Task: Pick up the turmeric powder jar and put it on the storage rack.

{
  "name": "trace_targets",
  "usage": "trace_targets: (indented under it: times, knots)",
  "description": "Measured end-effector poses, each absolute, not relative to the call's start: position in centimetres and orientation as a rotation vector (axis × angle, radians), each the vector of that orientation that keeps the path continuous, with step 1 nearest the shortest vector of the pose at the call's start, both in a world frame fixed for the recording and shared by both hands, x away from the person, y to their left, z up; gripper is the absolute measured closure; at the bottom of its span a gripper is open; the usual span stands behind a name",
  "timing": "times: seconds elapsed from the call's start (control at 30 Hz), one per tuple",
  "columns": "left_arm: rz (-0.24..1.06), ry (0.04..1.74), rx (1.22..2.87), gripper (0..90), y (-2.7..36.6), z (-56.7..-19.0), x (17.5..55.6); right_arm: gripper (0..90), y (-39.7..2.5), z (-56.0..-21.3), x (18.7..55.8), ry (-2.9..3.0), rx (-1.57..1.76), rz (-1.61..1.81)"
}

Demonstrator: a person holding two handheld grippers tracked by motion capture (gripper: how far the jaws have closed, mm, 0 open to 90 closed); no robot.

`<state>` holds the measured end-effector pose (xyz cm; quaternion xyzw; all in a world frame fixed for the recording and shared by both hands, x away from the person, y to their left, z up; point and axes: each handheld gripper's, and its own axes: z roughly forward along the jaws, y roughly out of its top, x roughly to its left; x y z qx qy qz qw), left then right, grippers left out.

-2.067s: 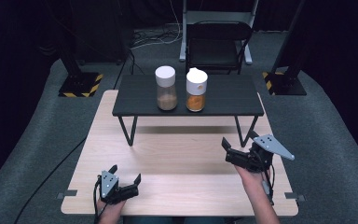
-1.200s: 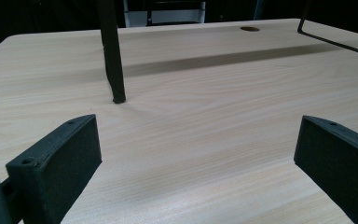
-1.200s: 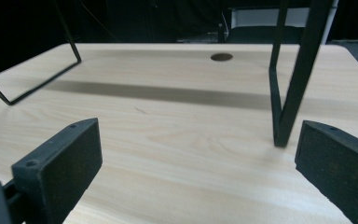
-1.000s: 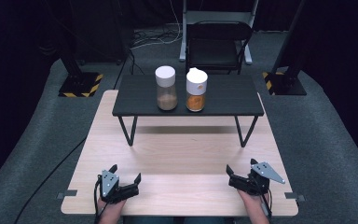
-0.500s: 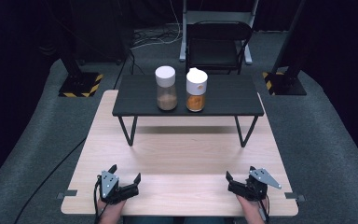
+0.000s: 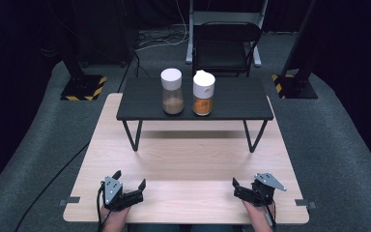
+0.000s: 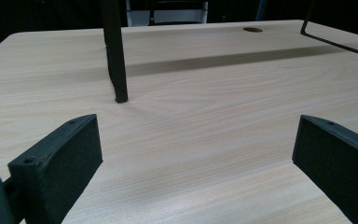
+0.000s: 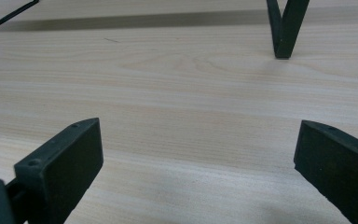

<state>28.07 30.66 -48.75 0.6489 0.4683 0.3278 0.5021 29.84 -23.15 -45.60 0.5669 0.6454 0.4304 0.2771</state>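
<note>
Resting low at the near edge of the pale wooden table point(image 6: 188, 164), the left gripper point(image 6: 131, 181) and the right gripper point(image 6: 244, 186) lie well apart, one near each front corner, each held from below by a hand; the left gripper's jaws stand spread wide with only bare wood grain between them, as its own view shows point(image 7: 191, 158); the right gripper's jaws are likewise spread, nothing pinched between them point(image 8: 196, 163). Far from both, on the small black raised shelf with thin metal legs point(image 6: 236, 99) that stands across the far half of the table, sit two clear round jars; the white-lidded jar of brown powder point(image 6: 172, 92) is on the left, just beside the white-lidded jar of orange powder point(image 6: 203, 93), both upright near the shelf's middle. In the left gripper view one black leg point(image 7: 114, 56) of the shelf meets the wood ahead of the jaws; in the right gripper view a V-shaped black leg point(image 8: 284, 28) stands ahead and to the right. Behind the table is a black folding chair point(image 6: 224, 46) on grey carpet.
</note>
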Motion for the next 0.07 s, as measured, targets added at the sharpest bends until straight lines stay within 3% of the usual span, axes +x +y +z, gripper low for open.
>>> trace_targets:
  times: [0.07]
  knots:
    - [0.793,1.131,1.567,1.0,30.66,-48.77,28.06,0.3,-23.24,-45.62,29.89,1.731,1.528,1.161]
